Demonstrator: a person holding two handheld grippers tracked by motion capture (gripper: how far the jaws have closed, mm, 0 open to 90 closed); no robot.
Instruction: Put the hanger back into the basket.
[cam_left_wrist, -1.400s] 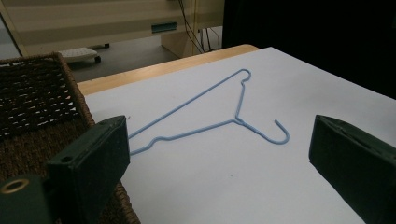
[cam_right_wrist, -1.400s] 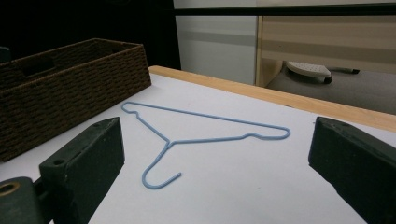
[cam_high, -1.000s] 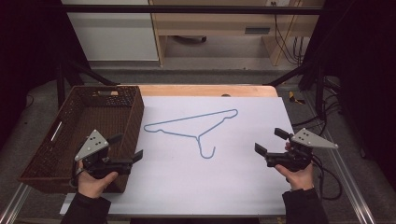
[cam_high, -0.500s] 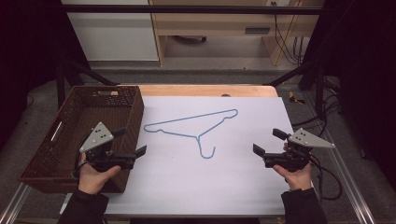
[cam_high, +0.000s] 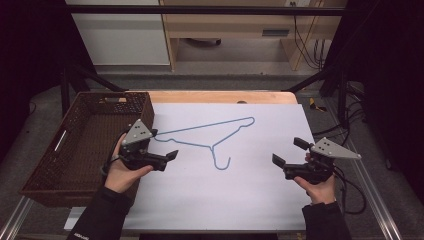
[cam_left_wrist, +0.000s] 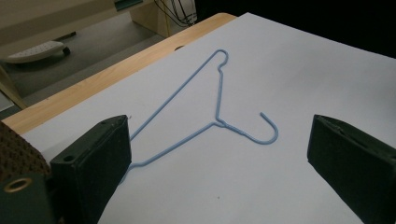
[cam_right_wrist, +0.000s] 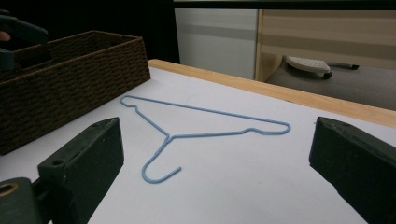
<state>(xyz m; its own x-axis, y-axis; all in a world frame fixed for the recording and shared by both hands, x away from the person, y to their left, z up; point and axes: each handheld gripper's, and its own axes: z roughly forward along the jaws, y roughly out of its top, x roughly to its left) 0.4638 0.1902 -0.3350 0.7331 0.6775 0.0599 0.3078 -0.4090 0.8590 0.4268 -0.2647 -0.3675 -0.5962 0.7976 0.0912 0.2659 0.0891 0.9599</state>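
Note:
A light blue wire hanger (cam_high: 212, 145) lies flat on the white sheet, hook toward me. My left gripper (cam_high: 162, 143) is open at the hanger's left end, near the basket. In the left gripper view the hanger (cam_left_wrist: 217, 122) lies ahead between the wide-apart jaws, and its near corner passes behind the left jaw; nothing is held. My right gripper (cam_high: 289, 151) stands open over the sheet to the right of the hook, clear of it. In the right gripper view the hanger (cam_right_wrist: 167, 136) lies ahead of the spread jaws, with the left gripper (cam_right_wrist: 18, 37) at the far left.
A dark brown woven basket (cam_high: 112, 95) stands at the table's left side, seen also as a basket (cam_right_wrist: 70, 84) in the right gripper view. The white sheet (cam_high: 260, 200) covers most of the wooden table (cam_high: 215, 96). Metal frame bars run around the table edges.
My left gripper has moved forward and right, from beside the basket's near corner up to the hanger's left end. The right gripper has hardly moved.

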